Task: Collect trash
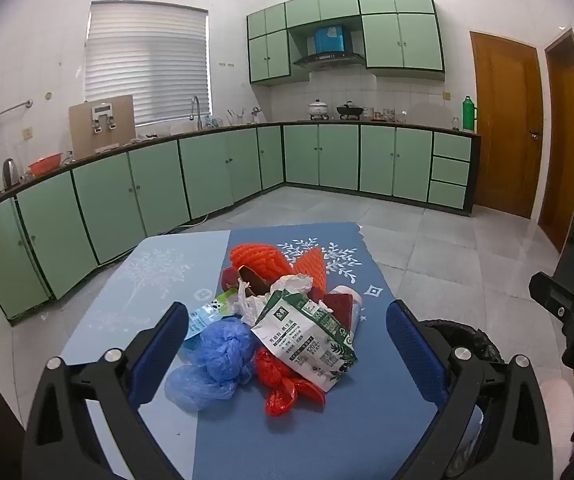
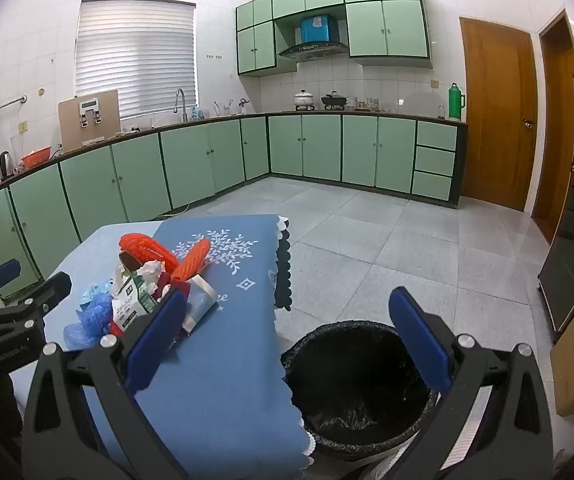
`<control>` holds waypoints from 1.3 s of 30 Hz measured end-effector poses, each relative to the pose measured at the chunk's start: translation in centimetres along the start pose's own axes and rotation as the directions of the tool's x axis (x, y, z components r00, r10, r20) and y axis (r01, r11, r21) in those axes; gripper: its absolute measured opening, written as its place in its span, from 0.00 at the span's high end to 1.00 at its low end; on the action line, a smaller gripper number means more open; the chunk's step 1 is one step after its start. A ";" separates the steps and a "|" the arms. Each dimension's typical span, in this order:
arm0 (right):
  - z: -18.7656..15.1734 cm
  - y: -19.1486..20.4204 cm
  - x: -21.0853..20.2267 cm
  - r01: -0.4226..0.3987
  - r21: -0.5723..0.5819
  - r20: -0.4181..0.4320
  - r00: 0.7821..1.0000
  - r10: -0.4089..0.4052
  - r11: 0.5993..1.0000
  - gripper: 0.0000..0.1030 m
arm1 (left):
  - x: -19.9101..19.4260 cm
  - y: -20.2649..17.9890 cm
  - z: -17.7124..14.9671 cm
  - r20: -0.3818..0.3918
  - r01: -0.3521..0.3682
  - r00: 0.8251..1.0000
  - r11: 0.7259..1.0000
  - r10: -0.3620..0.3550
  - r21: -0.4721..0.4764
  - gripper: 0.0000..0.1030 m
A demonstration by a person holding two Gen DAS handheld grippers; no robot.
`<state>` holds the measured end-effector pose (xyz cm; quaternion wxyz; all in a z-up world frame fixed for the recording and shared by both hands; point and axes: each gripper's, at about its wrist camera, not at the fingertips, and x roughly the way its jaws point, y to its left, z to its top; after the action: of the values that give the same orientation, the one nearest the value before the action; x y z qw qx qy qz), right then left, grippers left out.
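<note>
Left wrist view: left hand-held gripper [image 1: 287, 344] spread wide, empty, trash pile [image 1: 287, 320] at 12 o'clock on the worktop [image 1: 191, 264]. Right hand-held gripper [image 2: 287, 336] also wide, empty, above the black-lined bin [image 2: 359, 392] at 5 o'clock.

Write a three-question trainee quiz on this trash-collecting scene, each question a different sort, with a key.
1. True or false: the left gripper is shut on the blue plastic bag.
2. Multiple choice: where is the bin with the black liner? A) on the kitchen counter B) on the floor beside the table's edge C) on the blue tablecloth
3. Fill in: the green and white carton lies in the trash pile on the ____.

Key
1. False: its fingers are spread wide, and nothing is held.
2. B: in the right wrist view it sits past the cloth's scalloped edge, beneath the open right gripper.
3. Table: it rests on the blue tablecloth among the bags.
</note>
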<state>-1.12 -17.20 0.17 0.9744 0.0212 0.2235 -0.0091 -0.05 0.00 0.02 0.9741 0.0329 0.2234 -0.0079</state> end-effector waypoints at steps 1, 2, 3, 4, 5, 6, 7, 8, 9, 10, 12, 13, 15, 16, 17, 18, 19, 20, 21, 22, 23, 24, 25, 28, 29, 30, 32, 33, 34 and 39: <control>0.0 0.0 0.0 0.000 0.000 0.003 1.000 0.000 1.000 0.05 | 0.0 0.0 0.0 -0.004 0.000 1.000 1.000 0.000 -0.001 0.06; 0.0 0.0 -0.1 0.001 -0.001 0.004 1.000 -0.001 1.000 0.05 | 0.0 0.0 0.0 -0.005 0.001 1.000 1.000 -0.001 -0.001 0.06; 0.0 0.0 -0.1 0.001 -0.001 0.004 1.000 -0.001 1.000 0.05 | 0.0 -0.1 0.0 -0.004 0.000 1.000 1.000 0.000 0.002 0.06; 0.0 0.0 -0.1 0.002 -0.003 0.002 1.000 -0.002 1.000 0.05 | 0.0 -0.1 0.0 -0.002 -0.001 1.000 1.000 0.001 0.005 0.06; 0.0 0.0 -0.1 0.002 -0.003 0.002 1.000 -0.002 1.000 0.05 | 0.0 -0.2 0.0 -0.001 -0.002 1.000 1.000 0.002 0.007 0.06; 0.0 0.0 -0.1 0.002 -0.003 0.002 1.000 -0.002 1.000 0.05 | 0.4 -0.2 -0.2 -0.001 -0.001 1.000 1.000 0.001 0.009 0.06; 0.0 0.0 -0.1 0.002 -0.003 0.001 1.000 -0.002 1.000 0.05 | 0.5 -0.2 0.2 -0.002 -0.001 1.000 1.000 0.001 0.010 0.06; 0.0 0.0 -0.1 0.002 -0.003 -0.001 1.000 -0.002 1.000 0.05 | 0.5 -0.1 0.2 -0.002 0.000 1.000 1.000 0.000 0.004 0.06; 0.0 0.0 0.0 0.002 -0.003 -0.002 1.000 -0.002 1.000 0.05 | 0.5 -0.1 0.2 0.000 -0.001 1.000 1.000 0.001 0.001 0.06; 0.0 0.1 -0.2 0.003 -0.005 0.005 1.000 -0.003 1.000 0.05 | 0.4 -0.2 0.1 0.001 -0.003 1.000 1.000 0.003 0.002 0.06; 0.0 0.1 -0.2 0.002 -0.005 0.004 1.000 -0.002 1.000 0.05 | 0.4 -0.3 0.0 0.001 -0.004 1.000 1.000 0.004 0.003 0.06; 0.0 0.1 -0.1 0.001 -0.005 0.003 1.000 -0.001 1.000 0.05 | 0.4 -0.2 0.0 0.002 -0.002 1.000 1.000 0.002 0.001 0.06; 0.0 0.1 -0.1 0.002 -0.005 0.005 1.000 -0.002 1.000 0.05 | 0.4 -0.2 -0.1 0.003 -0.004 1.000 1.000 0.004 -0.001 0.06; 0.0 0.1 -0.1 0.003 -0.006 0.005 1.000 -0.003 1.000 0.05 | 0.5 -0.2 0.1 0.003 -0.005 1.000 1.000 0.005 -0.002 0.06; 0.0 0.1 -0.1 0.003 -0.006 0.005 1.000 -0.003 1.000 0.05 | 0.5 -0.1 0.1 0.003 -0.005 1.000 1.000 0.005 -0.002 0.06; 0.0 0.1 -0.1 0.003 -0.006 0.005 1.000 -0.003 1.000 0.05 | 0.5 -0.1 0.1 0.003 -0.004 1.000 1.000 0.004 -0.002 0.06; 0.0 0.1 -0.1 0.003 -0.006 0.005 1.000 -0.003 1.000 0.05 | 0.5 -0.1 0.0 0.004 -0.005 1.000 1.000 0.005 -0.002 0.06; 0.0 0.1 -0.1 0.003 -0.006 0.004 1.000 -0.003 1.000 0.05 | 0.5 -0.1 0.0 0.004 -0.004 1.000 1.000 0.004 -0.003 0.06; 0.0 0.1 -0.1 0.002 -0.005 0.004 1.000 -0.002 1.000 0.05 | 0.6 -0.1 0.0 0.003 -0.003 1.000 1.000 0.003 -0.004 0.06; 0.0 0.1 -0.1 0.003 -0.006 0.005 1.000 -0.003 1.000 0.05 | 0.6 -0.1 0.0 0.004 -0.004 1.000 1.000 0.004 -0.004 0.06; 0.0 0.1 -0.1 0.003 -0.007 0.005 1.000 -0.003 1.000 0.05 | 0.6 -0.1 0.0 0.004 -0.005 1.000 1.000 0.005 -0.004 0.06; 0.0 0.1 -0.1 0.003 -0.007 0.006 1.000 -0.003 1.000 0.05 | 0.7 -0.1 0.0 0.004 -0.005 1.000 1.000 0.005 -0.003 0.06; 0.0 0.1 -0.1 0.003 -0.006 0.006 1.000 -0.003 1.000 0.05 | -0.2 0.1 0.3 0.005 -0.006 1.000 1.000 0.006 -0.007 0.06; 0.0 0.1 -0.2 0.003 -0.007 0.005 1.000 -0.003 1.000 0.05 | -0.2 0.1 0.3 0.005 -0.005 1.000 1.000 0.005 -0.007 0.06; 0.0 0.1 -0.2 0.003 -0.007 0.006 1.000 -0.003 1.000 0.05 | -0.2 0.1 0.3 0.004 -0.005 1.000 1.000 0.005 -0.007 0.06; 0.0 0.1 -0.2 0.004 -0.007 0.006 1.000 -0.004 1.000 0.05 | -0.3 0.1 0.3 0.005 -0.006 1.000 1.000 0.006 -0.007 0.06; 0.0 0.0 -0.2 0.003 -0.006 0.007 1.000 -0.003 1.000 0.05 | -0.4 0.1 0.4 0.006 -0.007 1.000 1.000 0.007 -0.007 0.06; 0.0 0.1 -0.2 0.003 -0.006 0.007 1.000 -0.003 1.000 0.05 | -0.5 0.1 0.4 0.006 -0.007 1.000 1.000 0.007 -0.008 0.06; 0.1 0.0 -0.1 0.003 -0.005 0.008 1.000 -0.003 1.000 0.05 | -0.5 0.1 0.4 0.006 -0.007 1.000 1.000 0.007 -0.008 0.06; 0.1 0.1 -0.1 0.004 -0.005 0.008 1.000 -0.004 1.000 0.05 | -0.5 0.1 0.5 0.007 -0.008 1.000 1.000 0.008 -0.009 0.06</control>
<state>-1.21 -17.14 0.29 0.9754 0.0185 0.2196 -0.0104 -0.30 0.10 0.66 0.9751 0.0295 0.2197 -0.0033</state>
